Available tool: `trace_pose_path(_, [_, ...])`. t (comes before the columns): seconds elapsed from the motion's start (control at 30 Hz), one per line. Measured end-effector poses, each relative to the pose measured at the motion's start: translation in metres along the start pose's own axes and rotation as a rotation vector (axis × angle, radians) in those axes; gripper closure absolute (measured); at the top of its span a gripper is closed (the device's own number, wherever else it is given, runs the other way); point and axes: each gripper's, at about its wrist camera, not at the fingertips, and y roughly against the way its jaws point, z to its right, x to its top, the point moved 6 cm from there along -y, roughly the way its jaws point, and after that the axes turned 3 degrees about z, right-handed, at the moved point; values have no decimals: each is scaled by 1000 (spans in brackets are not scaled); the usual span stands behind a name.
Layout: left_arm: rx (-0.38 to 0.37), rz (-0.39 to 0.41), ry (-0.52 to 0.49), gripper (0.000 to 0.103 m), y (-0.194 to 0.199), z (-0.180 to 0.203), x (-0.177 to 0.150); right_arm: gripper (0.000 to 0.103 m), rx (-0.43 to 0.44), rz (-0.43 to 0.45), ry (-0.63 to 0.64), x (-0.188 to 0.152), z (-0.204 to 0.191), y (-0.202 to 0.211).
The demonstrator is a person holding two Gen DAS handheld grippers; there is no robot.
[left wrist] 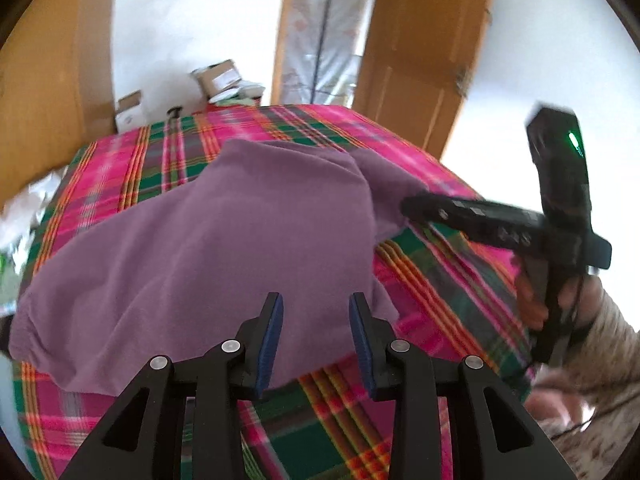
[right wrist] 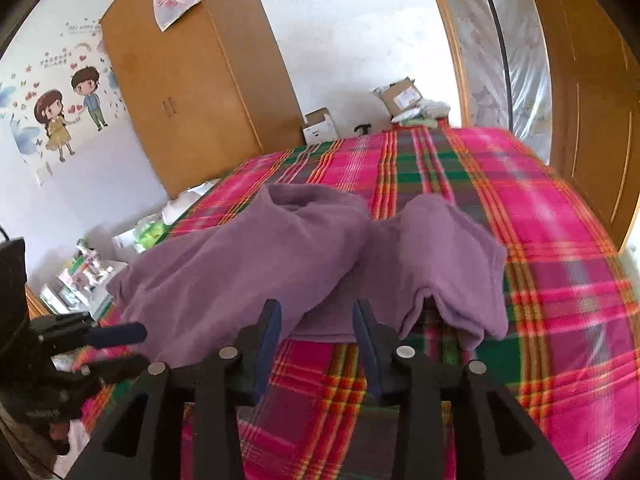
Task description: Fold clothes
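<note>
Purple garment [left wrist: 208, 248] lies rumpled on the plaid bed [left wrist: 460, 280], partly doubled over. Its long axis runs diagonally: broad hem end toward the left side of the bed, narrower end toward the far right.

Left gripper [left wrist: 316, 336]: fingers apart, nothing between them, hovering just over the near edge of the broad body. Cloth sits directly ahead of and below the tips.

Right gripper [right wrist: 316, 340]: fingers also apart and empty. In its own view the garment [right wrist: 280, 264] is ahead, with a loose flap [right wrist: 452, 272] off to the right of the tips and the bed [right wrist: 560, 280] bare beyond. From the left camera its tip [left wrist: 424, 204] overlaps the narrow purple end; motion blur there, so probably near or touching, can't confirm.

So left is nearer the hem end, right nearer the flap end. Fold state is ambiguous: could be mid-fold or just bunched.
</note>
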Motion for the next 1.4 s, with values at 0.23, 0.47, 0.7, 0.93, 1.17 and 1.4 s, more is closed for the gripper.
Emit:
trace_pose_path(0.23, [46,-12,-189,67,-5,23,-18,65,26,-38,-48,-15,-2,-6])
trace_pose_path(0.47, [185,6,-211,67,-22,10,-13,65,26,-44,-57,-18,-5,-8])
trace_pose_path(0.7, [111,87,-107,94,-13,-7,13,65,15,-42,-61,-15,-3,-8])
trace_pose_path(0.93, [66,130,37,97,-6,-29,26,65,9,-56,-51,-16,-5,-14])
trace_pose_path(1.17, [88,199,113,97,5,-53,43,65,-30,-68,16,-13,-8,-22])
trace_pose_path(1.4, [165,289,277,97,29,-107,58,65,-74,-102,171,-7,-19,-39])
